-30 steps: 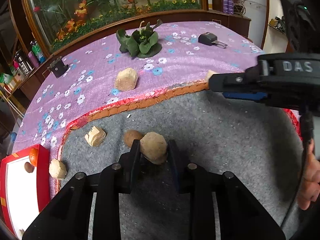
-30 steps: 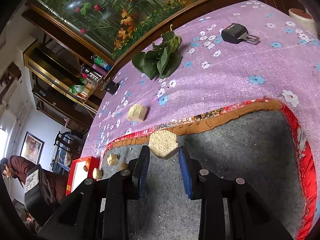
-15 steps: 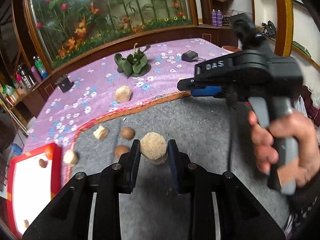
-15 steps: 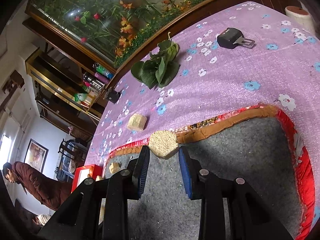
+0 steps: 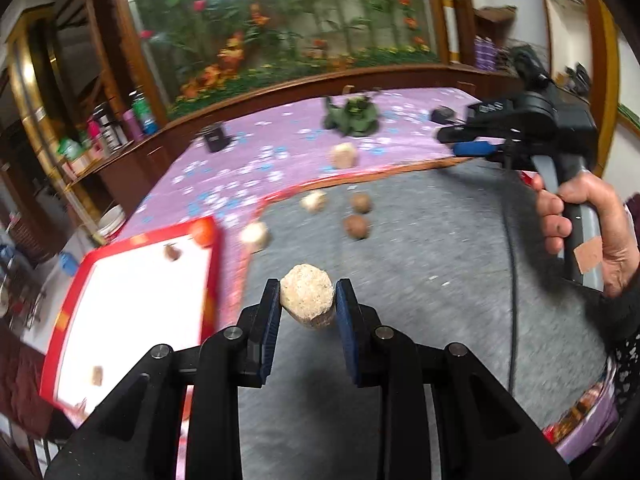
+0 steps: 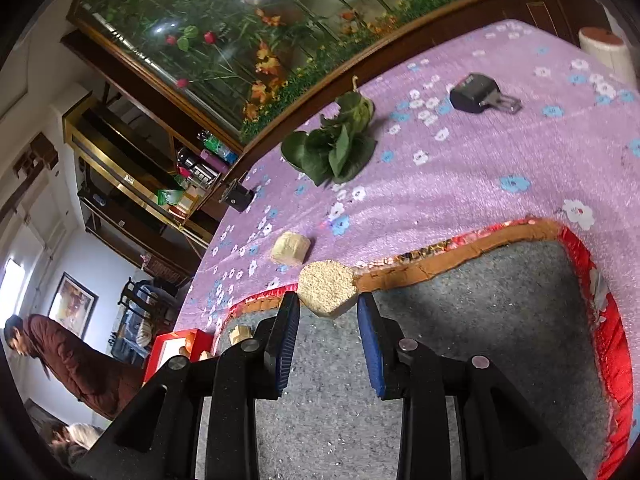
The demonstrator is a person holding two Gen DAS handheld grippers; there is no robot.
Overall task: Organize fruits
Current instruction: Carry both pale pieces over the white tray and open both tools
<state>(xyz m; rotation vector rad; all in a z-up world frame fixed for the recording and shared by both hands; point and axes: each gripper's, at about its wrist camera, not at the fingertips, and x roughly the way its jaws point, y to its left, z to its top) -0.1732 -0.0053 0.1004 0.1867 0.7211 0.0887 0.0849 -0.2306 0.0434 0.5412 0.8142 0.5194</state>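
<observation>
While your left gripper [image 5: 307,300] clamps the tan fruit [image 5: 307,297] between its jaws, your right gripper [image 6: 328,312] flanks a grainy chunk [image 6: 328,287], jaws apart.

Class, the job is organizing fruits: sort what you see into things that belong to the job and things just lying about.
Belongs to the job:
- pale lump clamped in the left hand-held gripper
- grainy piece at the right hand-held gripper
- two brown round fruits
- red tray

Lying about:
- leafy greens
- black buckle
</observation>
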